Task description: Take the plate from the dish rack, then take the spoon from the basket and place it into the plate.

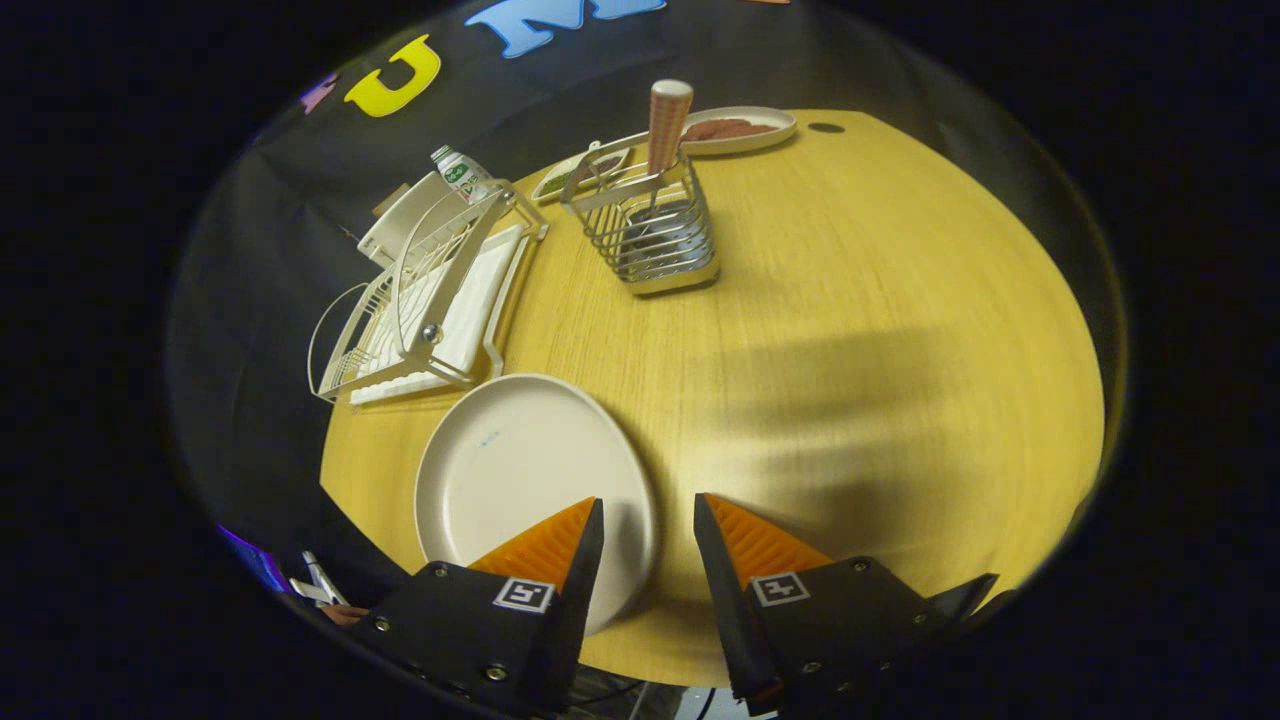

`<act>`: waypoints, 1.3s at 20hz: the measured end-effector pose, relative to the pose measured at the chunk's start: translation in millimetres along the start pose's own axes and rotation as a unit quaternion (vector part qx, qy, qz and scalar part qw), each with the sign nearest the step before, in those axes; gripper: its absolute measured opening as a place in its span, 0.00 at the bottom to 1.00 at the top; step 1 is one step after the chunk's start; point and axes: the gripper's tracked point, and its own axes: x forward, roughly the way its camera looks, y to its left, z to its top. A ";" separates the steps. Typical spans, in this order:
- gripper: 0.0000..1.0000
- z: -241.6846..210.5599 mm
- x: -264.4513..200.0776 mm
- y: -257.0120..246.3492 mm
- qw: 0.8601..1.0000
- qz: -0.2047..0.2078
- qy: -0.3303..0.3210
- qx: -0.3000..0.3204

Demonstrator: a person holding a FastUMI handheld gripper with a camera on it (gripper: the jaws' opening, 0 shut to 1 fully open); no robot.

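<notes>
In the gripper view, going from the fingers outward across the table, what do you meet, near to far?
Open gripper, nothing between its fingers → plate flat on the table → dish rack → wire basket holding the spoon → far dish of food.

Plate (520,480) before dish rack (430,295); basket (650,225) right; spoon (668,125) apparently inside.

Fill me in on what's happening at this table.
A person is working handheld tongs, which are open and holding nothing. The plate already lies flat on the table, out of the dish rack, partly under one finger. The spoon stands in the wire basket beyond the fingers, not yet picked.
</notes>
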 end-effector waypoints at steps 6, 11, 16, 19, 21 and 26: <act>0.57 43.9 -62.0 -4.5 0.994 -0.034 -0.104 -0.030; 0.57 99.0 -109.9 5.2 0.978 -0.038 -0.200 -0.049; 0.57 141.8 -131.4 16.5 0.961 -0.031 -0.266 -0.063; 0.57 164.1 -139.7 22.2 0.944 -0.034 -0.318 -0.087; 0.57 176.3 -142.6 25.5 0.930 -0.039 -0.350 -0.105; 0.57 199.5 -131.5 27.4 0.904 -0.045 -0.401 -0.143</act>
